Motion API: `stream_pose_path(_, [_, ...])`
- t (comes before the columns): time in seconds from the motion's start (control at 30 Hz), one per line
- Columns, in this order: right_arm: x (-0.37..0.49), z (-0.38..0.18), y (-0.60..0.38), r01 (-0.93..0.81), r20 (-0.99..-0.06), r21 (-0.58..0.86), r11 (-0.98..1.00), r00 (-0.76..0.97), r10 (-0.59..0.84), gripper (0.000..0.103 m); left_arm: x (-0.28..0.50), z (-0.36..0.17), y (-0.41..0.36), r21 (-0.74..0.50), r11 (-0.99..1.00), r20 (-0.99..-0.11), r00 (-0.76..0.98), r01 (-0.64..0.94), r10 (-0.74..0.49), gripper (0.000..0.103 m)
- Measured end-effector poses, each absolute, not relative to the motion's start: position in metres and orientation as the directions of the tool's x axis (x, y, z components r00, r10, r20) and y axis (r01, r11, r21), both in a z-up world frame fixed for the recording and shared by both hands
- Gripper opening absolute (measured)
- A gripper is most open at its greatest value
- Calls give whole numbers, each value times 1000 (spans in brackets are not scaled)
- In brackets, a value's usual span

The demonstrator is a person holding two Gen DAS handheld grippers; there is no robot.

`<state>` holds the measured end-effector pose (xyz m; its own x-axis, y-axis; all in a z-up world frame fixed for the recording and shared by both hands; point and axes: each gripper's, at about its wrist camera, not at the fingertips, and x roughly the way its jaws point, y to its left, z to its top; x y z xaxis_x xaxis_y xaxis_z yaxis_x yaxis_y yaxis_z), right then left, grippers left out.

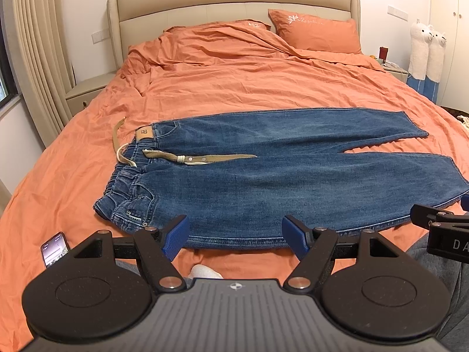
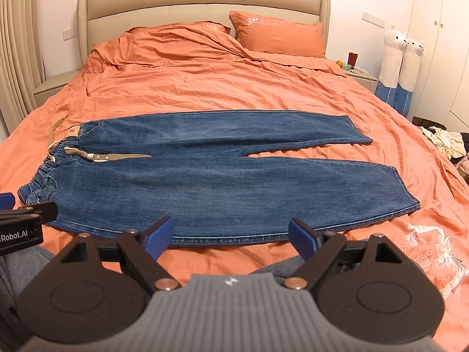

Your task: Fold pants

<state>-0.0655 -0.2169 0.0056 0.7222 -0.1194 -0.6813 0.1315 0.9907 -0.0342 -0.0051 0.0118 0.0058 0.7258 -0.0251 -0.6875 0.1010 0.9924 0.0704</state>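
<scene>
Blue jeans [image 1: 263, 176] lie flat across the orange bed, waistband at the left, both legs spread apart toward the right; they also show in the right wrist view [image 2: 205, 173]. A khaki belt [image 1: 205, 157] lies over the waist area. My left gripper [image 1: 236, 236] is open and empty, just short of the jeans' near edge by the waist side. My right gripper [image 2: 231, 236] is open and empty, just short of the near leg's edge. The right gripper's side shows at the left wrist view's right edge [image 1: 439, 223].
The orange duvet [image 1: 249, 82] covers the bed, with pillows [image 1: 316, 30] at the headboard. A phone [image 1: 54, 249] lies at the near left. Nightstands stand on both sides. Plush llamas [image 2: 401, 58] lean on the right wall. A clothes pile [image 2: 442, 143] sits at far right.
</scene>
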Motion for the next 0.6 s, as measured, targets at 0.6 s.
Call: stream_pose_path(0.6, [-45, 11, -265, 53, -661, -13, 999, 749, -48, 81, 25, 6, 42, 239, 913, -690, 719, 331, -81, 66])
